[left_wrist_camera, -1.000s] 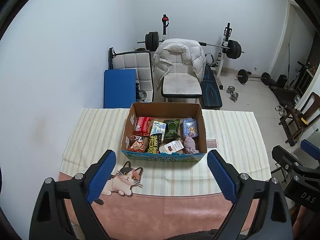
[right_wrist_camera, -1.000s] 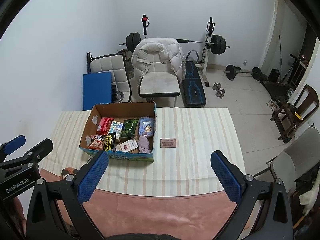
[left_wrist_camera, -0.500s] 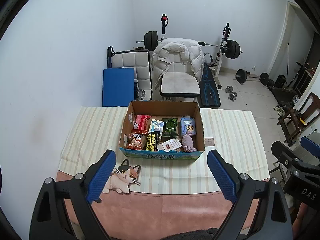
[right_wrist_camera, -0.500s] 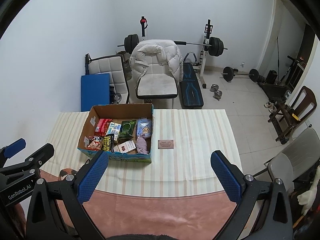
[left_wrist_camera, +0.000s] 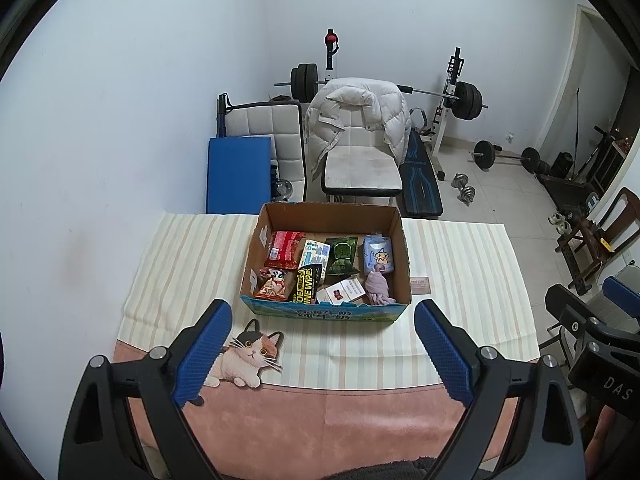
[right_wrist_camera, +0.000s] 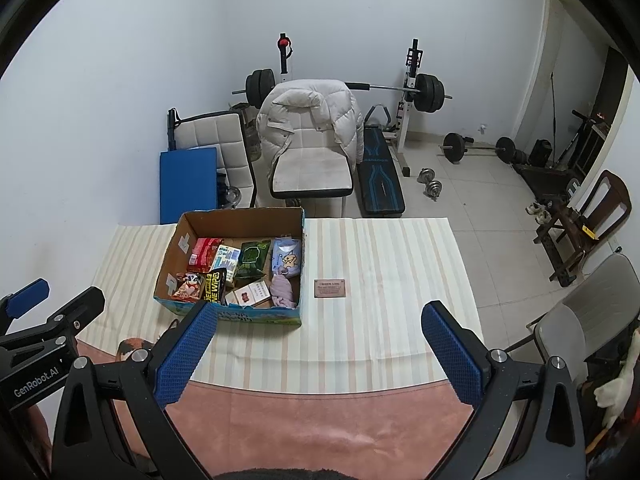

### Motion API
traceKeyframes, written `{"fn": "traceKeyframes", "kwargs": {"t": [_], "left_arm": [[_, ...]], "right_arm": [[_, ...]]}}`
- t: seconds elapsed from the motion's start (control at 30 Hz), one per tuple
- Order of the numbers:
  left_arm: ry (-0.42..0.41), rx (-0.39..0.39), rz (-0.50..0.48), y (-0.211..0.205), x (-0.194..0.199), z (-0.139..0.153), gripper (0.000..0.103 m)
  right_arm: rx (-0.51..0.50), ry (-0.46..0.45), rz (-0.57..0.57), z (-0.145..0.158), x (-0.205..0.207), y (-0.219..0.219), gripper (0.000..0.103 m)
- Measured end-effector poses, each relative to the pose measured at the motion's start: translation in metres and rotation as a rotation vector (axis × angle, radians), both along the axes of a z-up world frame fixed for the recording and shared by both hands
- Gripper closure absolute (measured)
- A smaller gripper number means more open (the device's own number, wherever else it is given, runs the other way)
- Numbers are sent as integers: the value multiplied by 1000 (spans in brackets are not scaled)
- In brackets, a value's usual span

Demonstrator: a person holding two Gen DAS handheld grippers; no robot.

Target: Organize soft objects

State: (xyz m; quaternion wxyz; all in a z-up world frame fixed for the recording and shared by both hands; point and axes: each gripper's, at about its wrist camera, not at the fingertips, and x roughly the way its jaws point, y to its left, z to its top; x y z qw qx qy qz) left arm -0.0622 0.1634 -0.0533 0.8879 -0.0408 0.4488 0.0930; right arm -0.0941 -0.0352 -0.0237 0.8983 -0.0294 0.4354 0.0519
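An open cardboard box stands on the striped cloth and holds several soft packets: a red pack, a green pack, a blue tissue pack, a black wipes pack and a purple cloth. The box also shows in the right wrist view. A flat cat figure lies before the box at the left. My left gripper is open and empty, held back from the box. My right gripper is open and empty, near the table's front edge.
A small brown card lies on the cloth right of the box. Beyond the table stand a white chair with a padded jacket, a blue mat, a weight bench and barbells. A grey chair is at the right.
Both grippers have drawn back and up a little, so the box looks slightly farther. Nothing was grasped or moved on the table.
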Motion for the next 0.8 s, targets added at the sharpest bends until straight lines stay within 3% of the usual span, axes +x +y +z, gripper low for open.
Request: {"fn": "traceKeyframes", "kwargs": {"t": [0.8], "left_arm": [[2,0,10,-3,-1,1,9]], "right_arm": [[-5,-5,-11,5,-1,-5,0]]}}
